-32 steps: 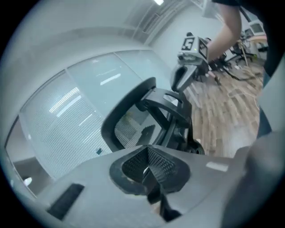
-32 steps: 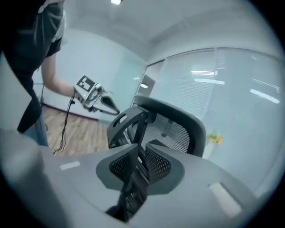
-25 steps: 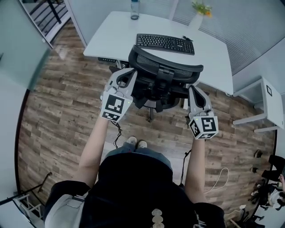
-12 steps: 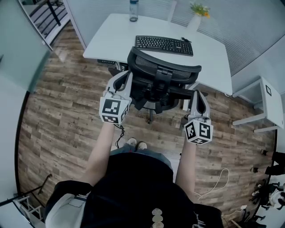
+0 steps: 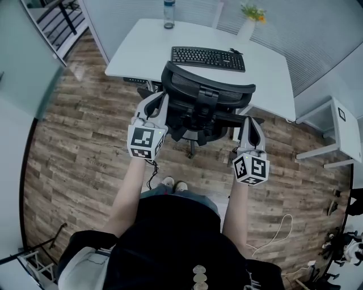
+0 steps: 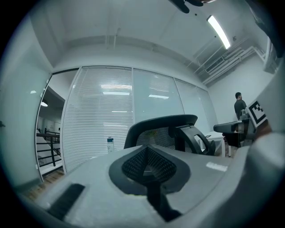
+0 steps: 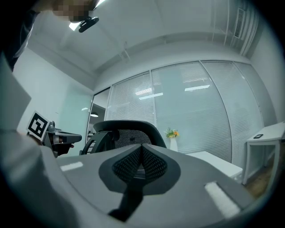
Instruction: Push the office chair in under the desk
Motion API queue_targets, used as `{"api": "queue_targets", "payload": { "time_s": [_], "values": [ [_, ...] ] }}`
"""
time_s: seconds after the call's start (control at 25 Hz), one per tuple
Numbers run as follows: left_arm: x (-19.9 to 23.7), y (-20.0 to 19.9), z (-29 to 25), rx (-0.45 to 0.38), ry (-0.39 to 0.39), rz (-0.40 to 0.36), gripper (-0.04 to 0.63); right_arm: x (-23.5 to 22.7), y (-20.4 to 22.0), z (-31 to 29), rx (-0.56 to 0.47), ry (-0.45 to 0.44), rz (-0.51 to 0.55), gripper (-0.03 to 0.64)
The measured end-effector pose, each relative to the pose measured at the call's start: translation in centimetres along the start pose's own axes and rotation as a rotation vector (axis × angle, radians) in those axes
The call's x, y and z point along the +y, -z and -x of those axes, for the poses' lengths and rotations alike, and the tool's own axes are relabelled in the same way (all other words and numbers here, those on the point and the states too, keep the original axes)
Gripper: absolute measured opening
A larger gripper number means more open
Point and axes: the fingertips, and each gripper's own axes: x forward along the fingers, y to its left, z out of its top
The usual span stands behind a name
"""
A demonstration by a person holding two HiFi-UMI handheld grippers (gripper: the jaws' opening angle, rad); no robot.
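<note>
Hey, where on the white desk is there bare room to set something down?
Two bare patches: the left end of the desk, left of the keyboard and in front of the water bottle, and its right end, past the keyboard and in front of the vase. The front middle is crowded by the office chair.

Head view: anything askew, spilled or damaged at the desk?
Nothing stands out. The office chair faces the desk, the keyboard lies flat on it, and the bottle and vase stand upright at the far edge. No spill or damage is visible.
</note>
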Motion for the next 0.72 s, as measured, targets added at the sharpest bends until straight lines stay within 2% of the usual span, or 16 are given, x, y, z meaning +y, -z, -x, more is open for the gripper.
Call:
{"api": "queue_targets", "payload": {
  "time_s": [0.72],
  "values": [
    [-0.78, -0.13, -0.44, 0.000, 0.013, -0.024, 0.008, -0.50, 0.25, 0.03, 0.008, 0.009, 0.003, 0.009]
  ]
}}
